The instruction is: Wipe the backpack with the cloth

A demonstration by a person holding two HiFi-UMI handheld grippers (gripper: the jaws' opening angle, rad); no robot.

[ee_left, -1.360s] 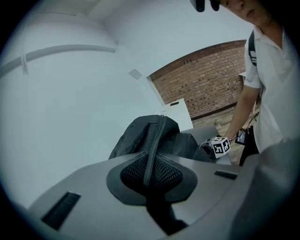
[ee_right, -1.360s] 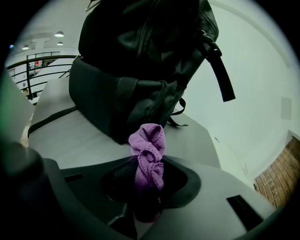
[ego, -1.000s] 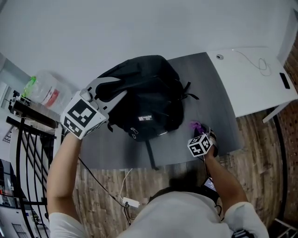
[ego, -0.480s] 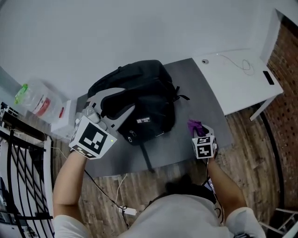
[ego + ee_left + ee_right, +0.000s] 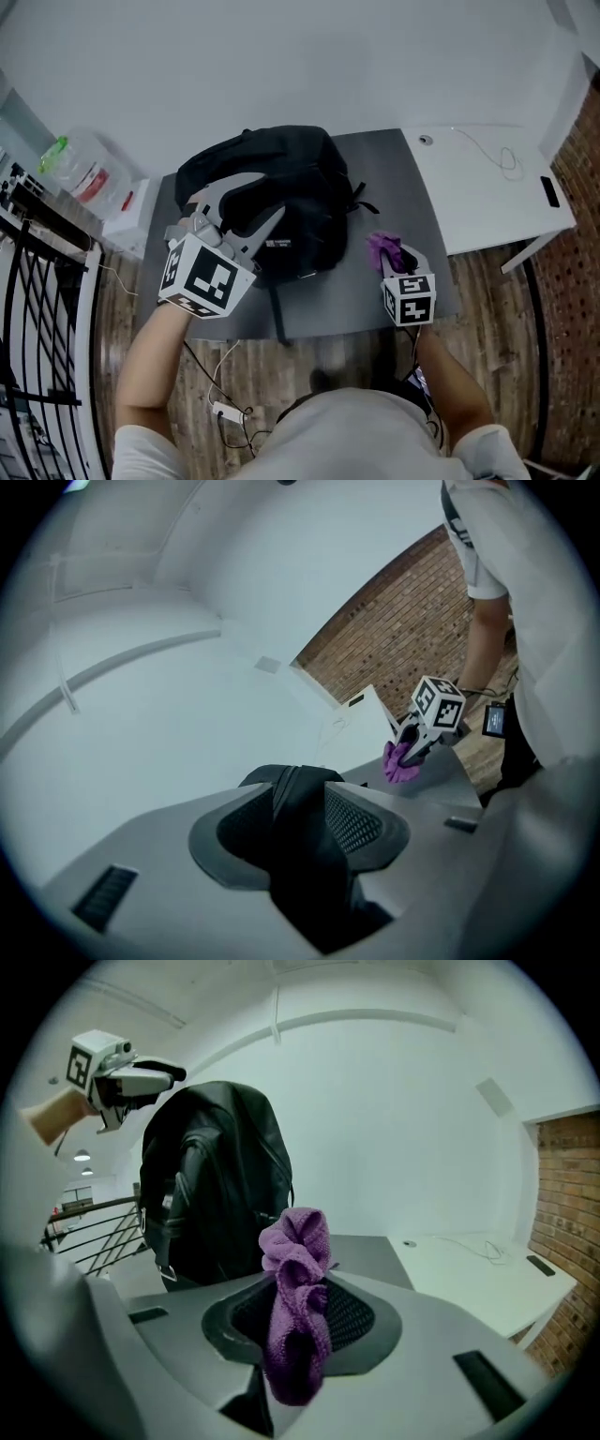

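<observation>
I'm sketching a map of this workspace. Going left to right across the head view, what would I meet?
Clear plastic container → backpack → purple cloth → white table → brick wall.

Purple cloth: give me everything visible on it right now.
The purple cloth is a soft rag with a looped, terry-like weave, crumpled into a wad. The right gripper is shut on its middle, and folds stick up past the jaws. It is over the dark grey table, to the right of the black backpack in the head view and apart from it.
</observation>
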